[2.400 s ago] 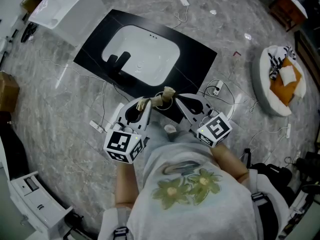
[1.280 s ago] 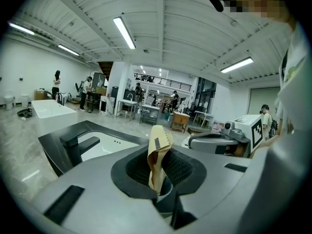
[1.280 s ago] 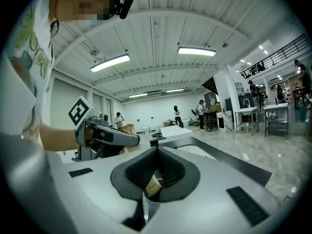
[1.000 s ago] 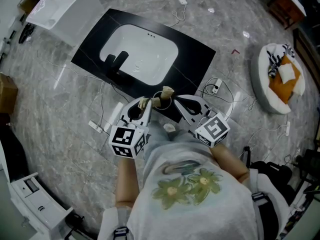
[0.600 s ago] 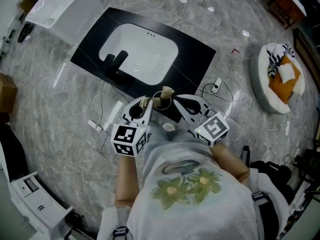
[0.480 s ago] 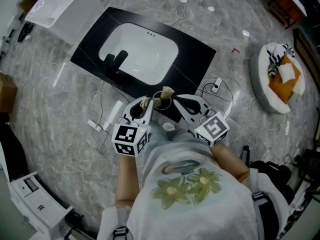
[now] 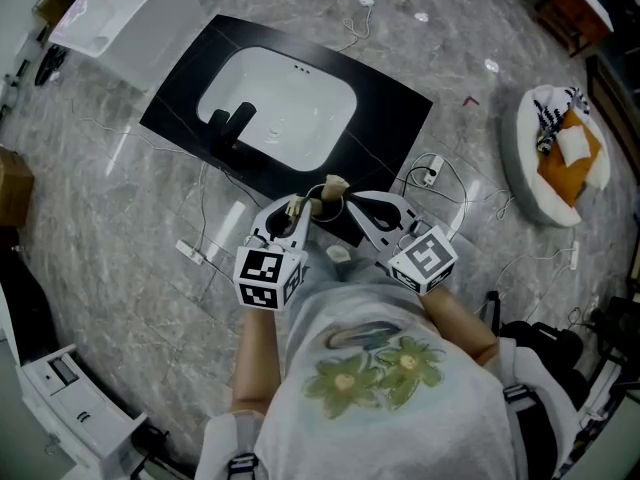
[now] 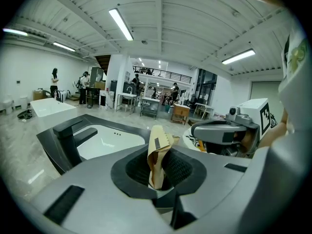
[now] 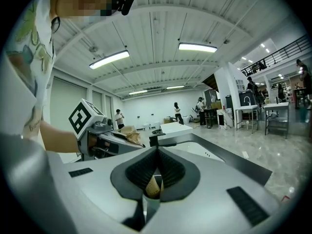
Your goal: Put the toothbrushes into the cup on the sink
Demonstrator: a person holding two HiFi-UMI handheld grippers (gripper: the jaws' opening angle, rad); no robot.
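Pinching a tan packet [image 8: 157,149] upright with the left hand-held gripper [image 7: 297,209], above the near edge of the sink [image 7: 395,118]. Holding the right hand-held gripper [image 7: 352,201] pressed together just beside it, a tan scrap low in its gap, gripped or not unclear. Could lose the packet: thin paper, liable to slip or crumple. Could miss the cup, hard to pick out behind the tips, or knock it off that edge. Could clash tips, so close together.
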